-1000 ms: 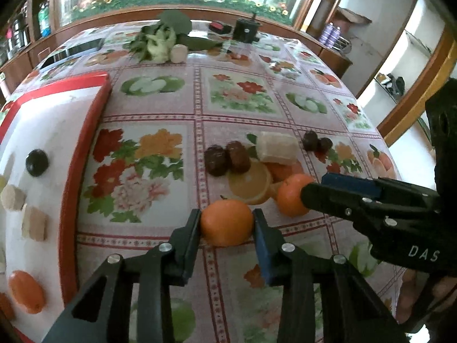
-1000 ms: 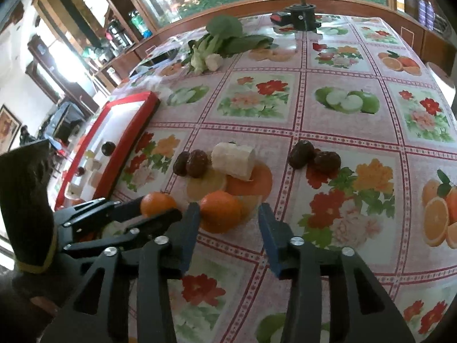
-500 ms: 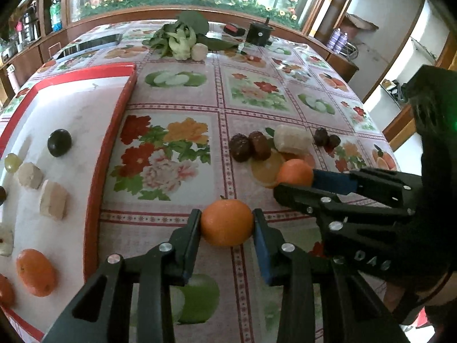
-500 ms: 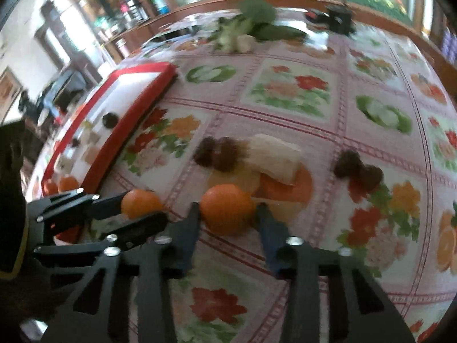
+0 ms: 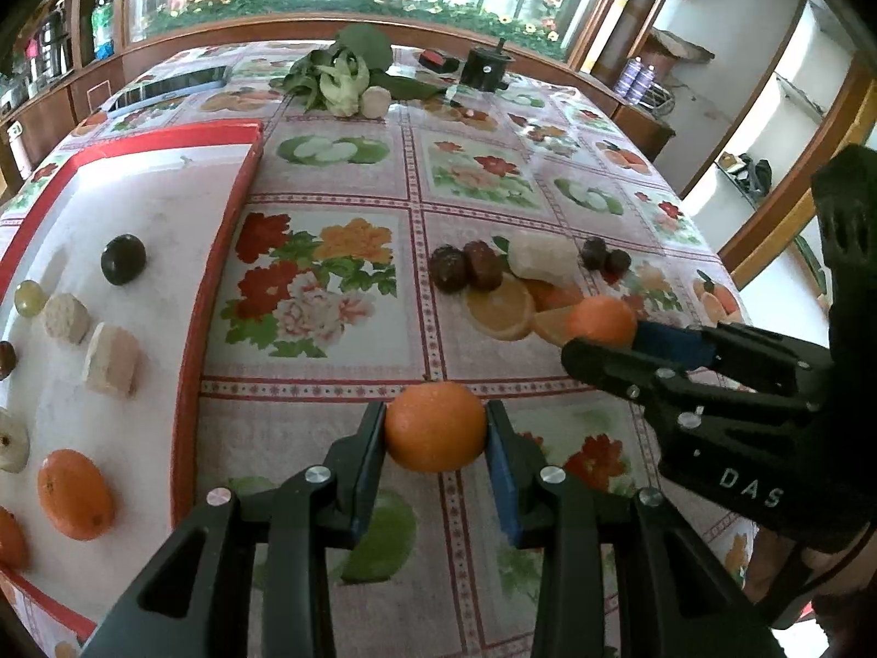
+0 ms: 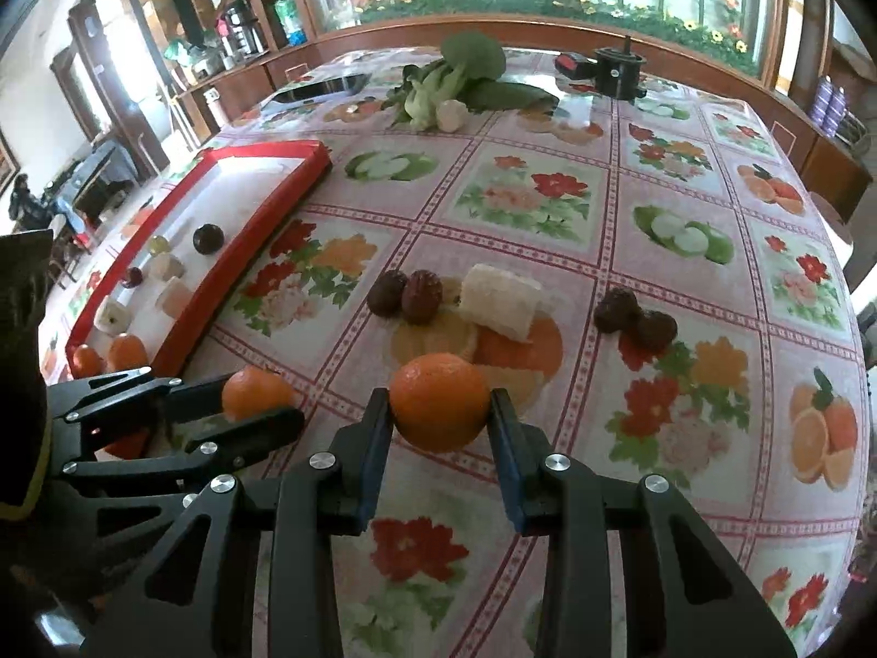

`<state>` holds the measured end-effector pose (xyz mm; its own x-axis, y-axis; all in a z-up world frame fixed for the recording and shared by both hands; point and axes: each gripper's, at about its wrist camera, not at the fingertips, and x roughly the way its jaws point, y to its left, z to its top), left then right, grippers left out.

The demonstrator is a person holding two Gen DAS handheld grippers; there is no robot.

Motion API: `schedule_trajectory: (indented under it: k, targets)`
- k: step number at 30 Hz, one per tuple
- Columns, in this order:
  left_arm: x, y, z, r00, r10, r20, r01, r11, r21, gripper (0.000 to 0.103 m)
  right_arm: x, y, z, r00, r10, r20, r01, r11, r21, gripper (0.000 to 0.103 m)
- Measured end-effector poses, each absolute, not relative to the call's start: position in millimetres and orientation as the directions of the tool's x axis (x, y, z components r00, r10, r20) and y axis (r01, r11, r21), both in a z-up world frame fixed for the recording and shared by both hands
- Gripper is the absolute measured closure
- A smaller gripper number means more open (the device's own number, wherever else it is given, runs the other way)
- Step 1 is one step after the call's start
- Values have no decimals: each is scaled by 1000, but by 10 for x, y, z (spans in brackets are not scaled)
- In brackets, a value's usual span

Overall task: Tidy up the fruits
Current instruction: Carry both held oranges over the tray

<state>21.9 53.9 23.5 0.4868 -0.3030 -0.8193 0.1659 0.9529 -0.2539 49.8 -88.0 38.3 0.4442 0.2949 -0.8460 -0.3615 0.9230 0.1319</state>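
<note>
Now the red tray (image 5: 214,296) lies at the left, oranges and pale chunks on it. Left claw (image 5: 436,433) clamps one orange (image 5: 436,426) just clear of the worktop (image 5: 329,378), beside the tray rim. Right claw (image 6: 441,417), its jaws just closed, grips another orange (image 6: 440,403) near the dates (image 6: 405,290). Best carried level and low over the rim, one after the other. Both claws tilt steeply down.

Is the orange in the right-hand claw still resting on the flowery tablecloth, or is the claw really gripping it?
Touching: the right wrist view shows both blue pads of the right gripper pressed against the orange. Whether it still rests on the tablecloth, cannot tell.
</note>
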Motion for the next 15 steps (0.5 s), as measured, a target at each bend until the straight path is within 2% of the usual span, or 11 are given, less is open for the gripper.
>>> schedule_trajectory:
  k: [9, 15]
  targets:
    - [150, 776, 394, 514, -318, -796, 154, 948, -279, 65, 455, -633, 461, 447, 287, -847, -370, 922, 117, 69]
    - [91, 1140, 463, 549, -287, -785, 95, 955, -282, 65, 503, -303, 516, 444, 313, -840, -402, 907, 126, 69]
